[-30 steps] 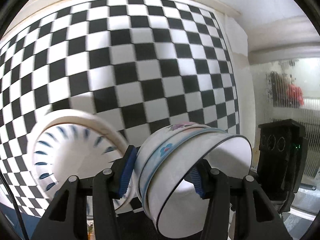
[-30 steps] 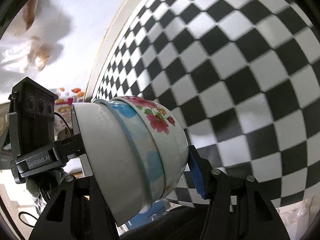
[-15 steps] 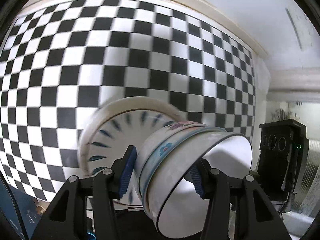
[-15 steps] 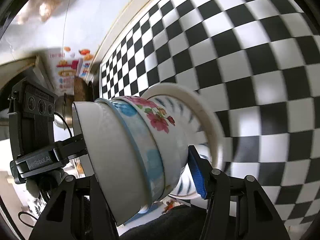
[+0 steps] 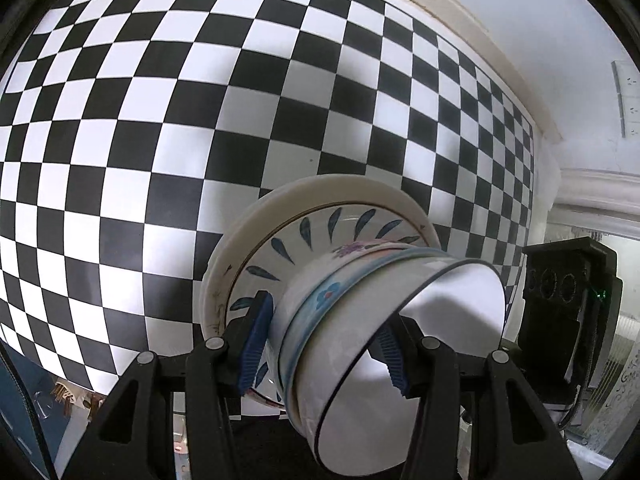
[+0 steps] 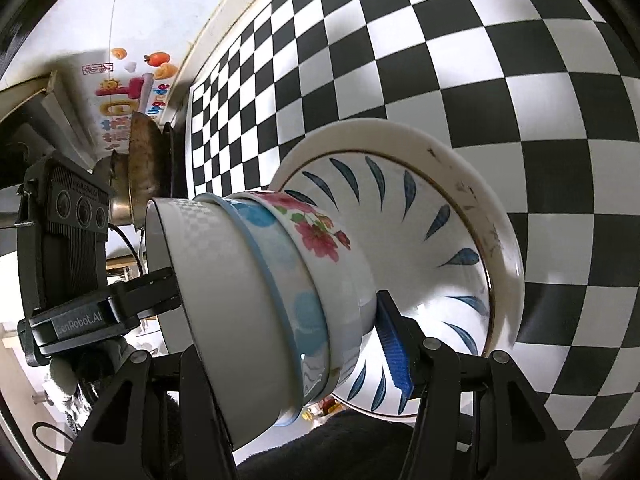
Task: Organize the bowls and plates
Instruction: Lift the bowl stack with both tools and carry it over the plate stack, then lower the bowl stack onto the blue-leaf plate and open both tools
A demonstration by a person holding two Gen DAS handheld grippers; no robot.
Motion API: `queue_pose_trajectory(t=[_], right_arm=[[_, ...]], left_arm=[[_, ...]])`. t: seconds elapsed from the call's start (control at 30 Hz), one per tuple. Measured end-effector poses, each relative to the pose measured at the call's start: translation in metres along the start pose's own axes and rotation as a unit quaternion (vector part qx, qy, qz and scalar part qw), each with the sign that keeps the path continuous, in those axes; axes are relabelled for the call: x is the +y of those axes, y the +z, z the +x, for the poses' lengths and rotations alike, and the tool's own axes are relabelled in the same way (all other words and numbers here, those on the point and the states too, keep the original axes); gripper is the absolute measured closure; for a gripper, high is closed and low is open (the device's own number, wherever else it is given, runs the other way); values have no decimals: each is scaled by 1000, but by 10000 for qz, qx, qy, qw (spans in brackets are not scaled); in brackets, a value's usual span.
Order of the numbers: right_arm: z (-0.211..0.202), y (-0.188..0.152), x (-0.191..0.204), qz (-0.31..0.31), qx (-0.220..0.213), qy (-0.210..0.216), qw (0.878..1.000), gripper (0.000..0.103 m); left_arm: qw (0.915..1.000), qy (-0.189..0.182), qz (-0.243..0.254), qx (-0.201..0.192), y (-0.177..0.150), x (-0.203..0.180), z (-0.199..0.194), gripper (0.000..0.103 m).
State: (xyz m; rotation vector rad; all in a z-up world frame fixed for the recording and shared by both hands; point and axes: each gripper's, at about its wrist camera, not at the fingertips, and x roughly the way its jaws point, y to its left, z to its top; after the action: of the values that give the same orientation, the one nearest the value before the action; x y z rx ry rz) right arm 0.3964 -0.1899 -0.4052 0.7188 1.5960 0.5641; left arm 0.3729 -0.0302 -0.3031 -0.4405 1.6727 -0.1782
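The left gripper (image 5: 324,344) and right gripper (image 6: 280,344) each clamp opposite walls of one nested bowl stack (image 6: 256,300). The stack hangs tilted directly over the blue-leaf plate (image 6: 440,216) on the checkered table (image 5: 160,120), foot toward the plate's centre.

- I see a stack of three nested bowls (image 5: 384,320), tipped on its side. The innermost is plain white with a thin dark rim, the middle one has a pale blue band with blue blotches (image 6: 280,280), and the outer one bears pink flowers (image 6: 320,236).
- Behind the stack, a large white bowl with blue leaf strokes (image 6: 420,220) sits inside a cream plate (image 5: 320,188) on the checkered worktop (image 5: 160,120); I can't tell whether the stack touches it.
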Motion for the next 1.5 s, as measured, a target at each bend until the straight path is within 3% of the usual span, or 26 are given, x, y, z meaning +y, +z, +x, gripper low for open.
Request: queue_pose_trajectory(t=[1.13, 1.23, 1.5], right_arm=[[-7, -8, -10, -95, -88, -451, 9989, 46], [-8, -9, -6, -176, -108, -583, 9981, 47], [-34, -20, 11, -497, -450, -993, 9928, 47]], left_arm=[[10000, -28, 61, 68, -7, 1, 12, 56], [9999, -8, 100, -9, -9, -1, 8, 56], [9958, 476, 445, -644, -23, -16, -26, 56]])
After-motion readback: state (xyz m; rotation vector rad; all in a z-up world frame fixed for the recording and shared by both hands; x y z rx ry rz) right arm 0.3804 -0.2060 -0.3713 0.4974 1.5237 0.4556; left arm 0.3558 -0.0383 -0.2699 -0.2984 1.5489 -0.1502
